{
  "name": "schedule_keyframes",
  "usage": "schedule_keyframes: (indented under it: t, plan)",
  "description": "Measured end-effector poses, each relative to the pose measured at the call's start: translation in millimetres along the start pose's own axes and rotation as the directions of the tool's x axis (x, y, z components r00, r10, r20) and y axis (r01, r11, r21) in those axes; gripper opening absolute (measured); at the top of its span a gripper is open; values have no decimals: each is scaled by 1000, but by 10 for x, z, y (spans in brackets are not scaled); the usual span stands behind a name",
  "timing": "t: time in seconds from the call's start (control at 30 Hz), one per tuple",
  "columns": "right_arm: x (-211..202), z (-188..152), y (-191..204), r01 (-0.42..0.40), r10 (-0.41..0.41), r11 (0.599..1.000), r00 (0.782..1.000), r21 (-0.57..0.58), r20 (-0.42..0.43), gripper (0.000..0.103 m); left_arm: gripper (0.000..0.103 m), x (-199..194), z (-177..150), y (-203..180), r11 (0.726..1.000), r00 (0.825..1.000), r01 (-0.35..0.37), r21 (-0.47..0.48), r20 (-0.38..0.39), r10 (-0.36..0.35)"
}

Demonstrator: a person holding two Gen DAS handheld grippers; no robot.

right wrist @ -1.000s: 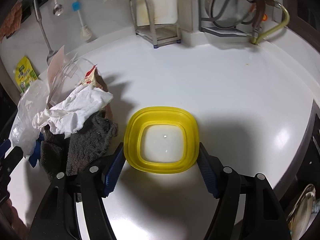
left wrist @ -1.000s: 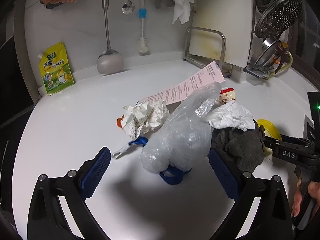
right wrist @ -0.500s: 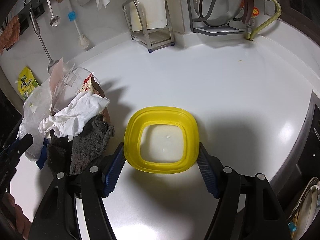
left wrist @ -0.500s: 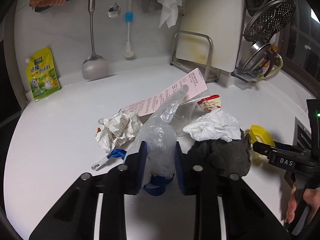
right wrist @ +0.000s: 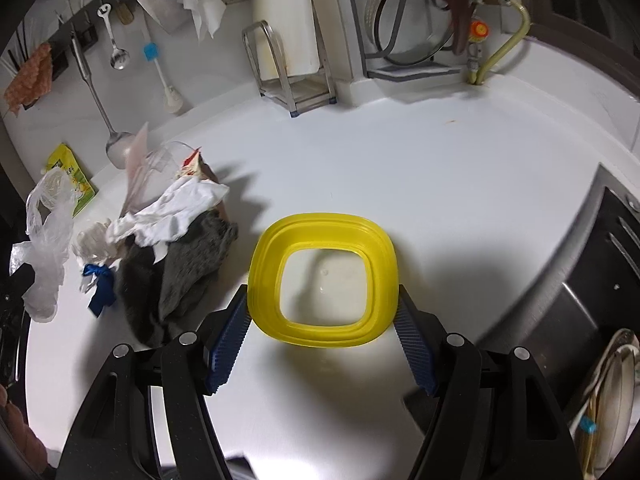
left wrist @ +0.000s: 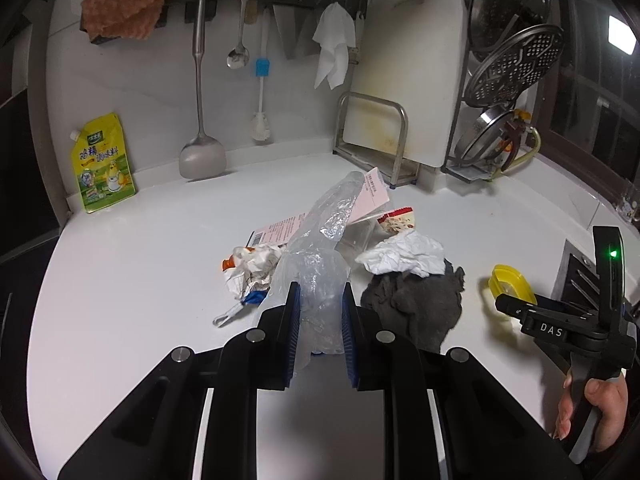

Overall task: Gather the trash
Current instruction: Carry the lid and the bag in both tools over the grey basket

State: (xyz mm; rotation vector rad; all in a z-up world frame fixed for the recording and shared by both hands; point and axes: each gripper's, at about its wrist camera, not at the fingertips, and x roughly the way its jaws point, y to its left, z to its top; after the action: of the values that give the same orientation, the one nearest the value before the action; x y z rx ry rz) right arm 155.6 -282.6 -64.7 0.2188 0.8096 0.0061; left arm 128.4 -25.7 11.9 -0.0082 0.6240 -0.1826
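Observation:
A trash pile lies mid-counter: a clear plastic bag (left wrist: 324,240), crumpled paper (left wrist: 252,268), a pink receipt (left wrist: 372,196), white tissue (left wrist: 404,258) and a grey cloth (left wrist: 416,304). My left gripper (left wrist: 320,292) has the bag squeezed between its blue pads, and its jaws are closing further. In the right wrist view the bag (right wrist: 44,240) hangs at the far left, beside the grey cloth (right wrist: 188,268). My right gripper (right wrist: 322,298) is shut on a yellow lid (right wrist: 264,264), pads on its two sides, with the lid just above the counter.
A yellow sauce pouch (left wrist: 102,164) and a hanging spatula (left wrist: 202,156) stand at the back wall. A cutting-board rack (left wrist: 376,136) and a pot-lid rack (left wrist: 504,92) fill the back right. A dark metal edge (right wrist: 600,260) bounds the counter's right side. A hand (left wrist: 600,412) holds the right gripper.
My left jaws went from wide open to closed on the plastic bag, then rose with it. The right gripper drew back and lifted the yellow lid slightly.

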Motion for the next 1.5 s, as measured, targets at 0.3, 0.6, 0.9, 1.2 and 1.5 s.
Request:
schedule_keyframes:
  t: [0.3,0.6,0.9,1.2,1.5]
  plan:
    - [-569,-454,86,10,-9,1000,999,-5,54,67,20,-480,-309,-138,999,1000,24,29,5,-24]
    - [-1071,-1037,270,-24,24,1000,996,-2,89,67,20,-1019,-548,-220,997,998,53,49,41,-55]
    - [-1422,-1512,407,-35,35,999,994,-8,100,67,20,-1396,-914,-354,992,994,97,84,33,-100]
    - [-1484,-1984,403,-57,57,998,997,1,55,67,20,-1422,-1364,-510,983,989,145,114,-37,-142]
    - [-1507,-2274,315,-38,37,999,999,19,20,67,20,-1213,-1648,-555,980,977,175,94,-136,-162]
